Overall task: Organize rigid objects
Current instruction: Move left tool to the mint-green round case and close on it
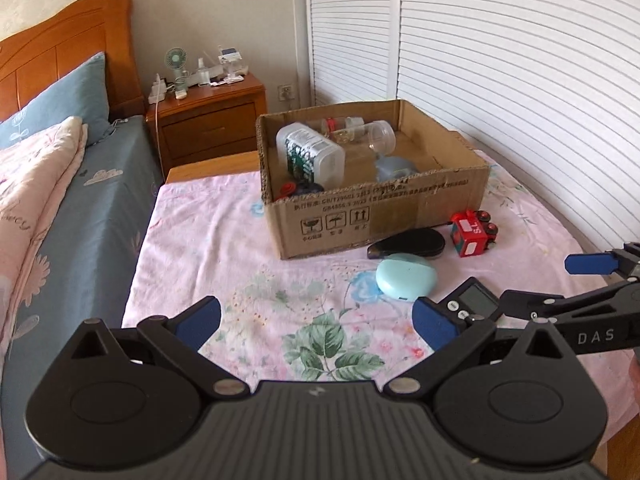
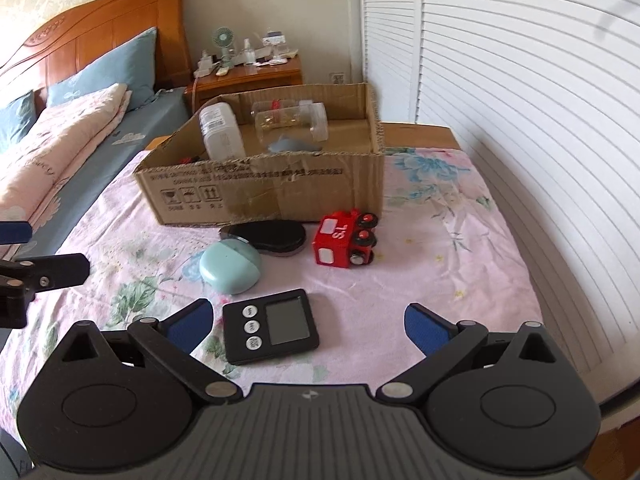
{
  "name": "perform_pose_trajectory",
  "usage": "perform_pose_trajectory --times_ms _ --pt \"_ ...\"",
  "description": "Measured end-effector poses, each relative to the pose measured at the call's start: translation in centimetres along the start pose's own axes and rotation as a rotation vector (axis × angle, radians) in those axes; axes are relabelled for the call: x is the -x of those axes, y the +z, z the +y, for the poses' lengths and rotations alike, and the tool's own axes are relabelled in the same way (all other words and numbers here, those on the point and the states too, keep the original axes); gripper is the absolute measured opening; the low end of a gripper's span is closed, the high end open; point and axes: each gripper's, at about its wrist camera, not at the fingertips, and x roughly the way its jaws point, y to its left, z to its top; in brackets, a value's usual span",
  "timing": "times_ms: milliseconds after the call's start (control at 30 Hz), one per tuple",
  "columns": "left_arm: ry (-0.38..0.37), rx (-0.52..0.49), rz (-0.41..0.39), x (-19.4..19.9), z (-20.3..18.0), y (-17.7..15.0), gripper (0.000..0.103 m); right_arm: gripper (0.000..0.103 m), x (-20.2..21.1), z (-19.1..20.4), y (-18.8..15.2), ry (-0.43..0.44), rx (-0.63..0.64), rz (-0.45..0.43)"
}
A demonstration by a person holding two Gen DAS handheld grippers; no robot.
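Note:
A cardboard box [image 1: 420, 204] [image 2: 320, 188] stands on the pink floral sheet and holds a white jar [image 1: 316, 154] [image 2: 222, 132], a clear jar [image 1: 372, 134] [image 2: 296, 120] and small items. In front of it lie a black oval case [image 1: 412, 242] [image 2: 276, 236], a teal case [image 1: 406, 276] [image 2: 230, 266], a red toy train [image 1: 474, 232] [image 2: 346, 244] and a black digital timer [image 1: 476, 300] [image 2: 272, 326]. My left gripper [image 1: 316, 322] is open and empty, left of the timer. My right gripper [image 2: 308, 324] is open, its fingers straddling the timer without touching it.
A bed with blue pillows [image 1: 60, 100] and a pink quilt [image 1: 36, 176] lies to the left. A wooden nightstand [image 1: 208, 112] with a small fan and clutter stands behind. White louvered doors [image 1: 500, 60] close off the right side.

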Motion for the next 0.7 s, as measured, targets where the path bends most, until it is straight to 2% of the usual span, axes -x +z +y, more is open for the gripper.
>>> perform_pose_trajectory --times_ms 200,467,633,700 --pt "-0.03 0.086 0.041 -1.4 1.1 -1.3 0.101 0.103 -1.8 1.2 -0.8 0.009 0.05 0.036" --pt "-0.027 0.096 0.03 -2.1 1.9 -2.1 0.101 0.103 -5.1 3.3 -1.6 -0.041 0.141 0.077" --pt "-0.03 0.102 0.041 -2.8 2.5 -2.2 0.101 0.103 -6.3 3.0 -1.6 -0.087 0.128 0.091" --pt "-0.034 0.102 0.046 -3.1 2.5 -2.2 0.101 0.103 -6.3 2.2 -1.6 -0.077 0.101 0.092"
